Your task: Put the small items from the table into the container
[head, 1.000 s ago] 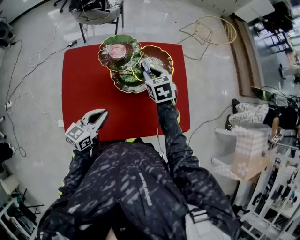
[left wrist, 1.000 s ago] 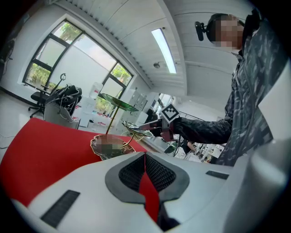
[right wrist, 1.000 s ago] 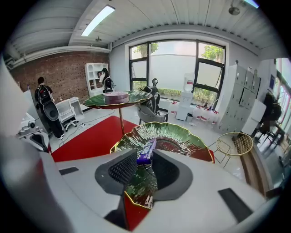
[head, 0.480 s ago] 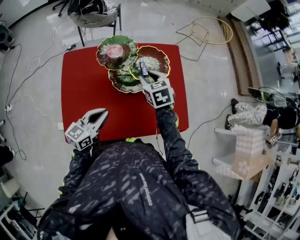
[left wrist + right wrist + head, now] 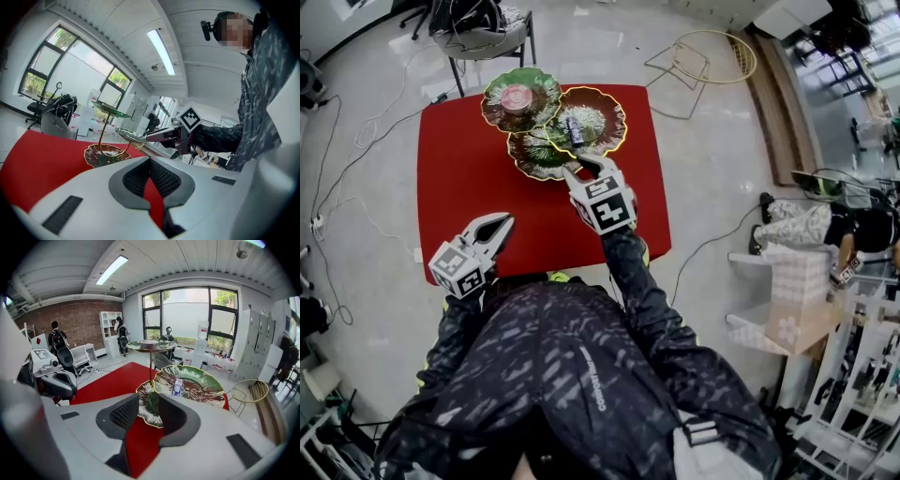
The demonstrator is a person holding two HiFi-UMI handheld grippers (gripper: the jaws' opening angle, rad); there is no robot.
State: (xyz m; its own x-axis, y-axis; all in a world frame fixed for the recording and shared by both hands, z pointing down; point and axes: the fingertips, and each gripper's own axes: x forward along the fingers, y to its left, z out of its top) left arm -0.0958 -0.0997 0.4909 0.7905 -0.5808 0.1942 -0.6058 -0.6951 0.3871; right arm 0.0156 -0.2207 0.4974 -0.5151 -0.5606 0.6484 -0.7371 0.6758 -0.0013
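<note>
A tiered stand of leaf-shaped dishes stands at the far edge of the red table (image 5: 469, 178). Its right dish (image 5: 605, 111) holds a small blue and white packet (image 5: 575, 129), which also shows in the right gripper view as the packet (image 5: 177, 386). The top dish (image 5: 499, 103) carries a pink item (image 5: 517, 97). My right gripper (image 5: 584, 169) hovers just short of the lower dish (image 5: 534, 155), open and empty. My left gripper (image 5: 495, 228) is shut and empty at the table's near left, and its closed jaws (image 5: 150, 174) point toward the stand (image 5: 105, 153).
A chair with a dark bag (image 5: 478, 23) stands beyond the table. A gold wire frame (image 5: 712, 56) lies on the floor at the far right. Cables (image 5: 356, 141) run along the floor at left. Shelves (image 5: 806, 309) stand to the right.
My right gripper opened over the right dish, left the packet lying there, and drew back toward me. The left gripper shifted only slightly.
</note>
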